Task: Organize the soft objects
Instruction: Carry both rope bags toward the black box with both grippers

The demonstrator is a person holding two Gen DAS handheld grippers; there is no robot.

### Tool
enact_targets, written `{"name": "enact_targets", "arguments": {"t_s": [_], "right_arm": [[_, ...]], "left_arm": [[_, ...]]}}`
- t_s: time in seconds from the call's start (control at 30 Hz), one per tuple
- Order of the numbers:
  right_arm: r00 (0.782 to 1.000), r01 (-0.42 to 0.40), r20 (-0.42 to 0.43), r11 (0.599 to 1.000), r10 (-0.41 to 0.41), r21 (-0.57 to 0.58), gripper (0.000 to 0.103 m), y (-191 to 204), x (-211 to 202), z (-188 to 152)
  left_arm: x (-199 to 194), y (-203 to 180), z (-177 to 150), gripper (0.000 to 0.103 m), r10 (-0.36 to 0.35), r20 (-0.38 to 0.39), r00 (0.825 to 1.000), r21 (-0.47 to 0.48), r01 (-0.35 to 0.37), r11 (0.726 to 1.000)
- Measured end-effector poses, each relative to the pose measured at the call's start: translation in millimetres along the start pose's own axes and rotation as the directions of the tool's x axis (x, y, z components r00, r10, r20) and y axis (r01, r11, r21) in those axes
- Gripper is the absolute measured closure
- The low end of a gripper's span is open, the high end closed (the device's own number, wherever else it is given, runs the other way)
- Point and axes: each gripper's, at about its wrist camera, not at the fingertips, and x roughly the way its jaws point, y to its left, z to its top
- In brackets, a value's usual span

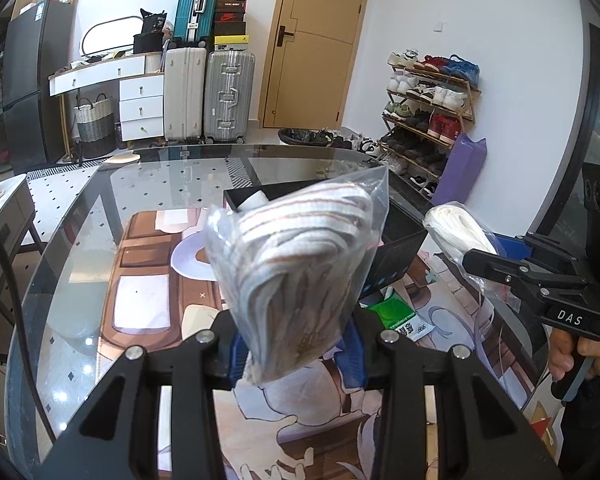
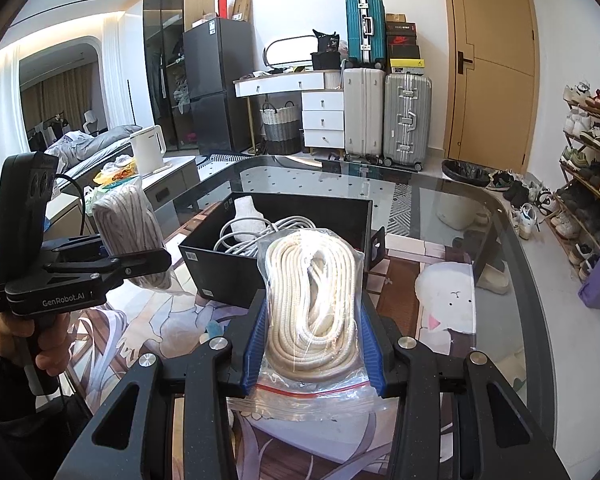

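Gripping lower center: left gripper (image 1: 296,354), blue pads pinched on bagged striped rope (image 1: 296,276); right gripper (image 2: 312,354) clamped narrow on bagged cream rope (image 2: 314,300). Black box (image 2: 228,272) behind, center frame, w/ cords.

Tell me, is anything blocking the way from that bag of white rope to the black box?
Nothing visible does. The right gripper holds the bag of white rope just in front of the black box, whose top is open; a grey cable already lies inside.
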Motion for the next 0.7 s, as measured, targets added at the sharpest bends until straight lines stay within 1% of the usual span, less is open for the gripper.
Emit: {"name": "enact_targets", "arguments": {"t_s": [0.23,0.53,0.7], "right_arm": [[1.0,0.003,0.002,1.0,-0.003,-0.004,0.061,6,0,2],[1.0,0.023,0.013,1.0,-0.023,0.021,0.061,2,3,14],[0.999,0.039,0.021,0.999,-0.04,0.025,0.061,1,3,24]], "left_arm": [[-5,-1,6,0.064,-0.01,0.009,1.0,0.007,0.01,1.0],[-9,-4,22,0.064,-0.043,0.02,0.999,0.025,0.042,0.999],[-7,-5,31,0.064,-0.045,0.037,0.998,0.03,0.043,0.999]]}}
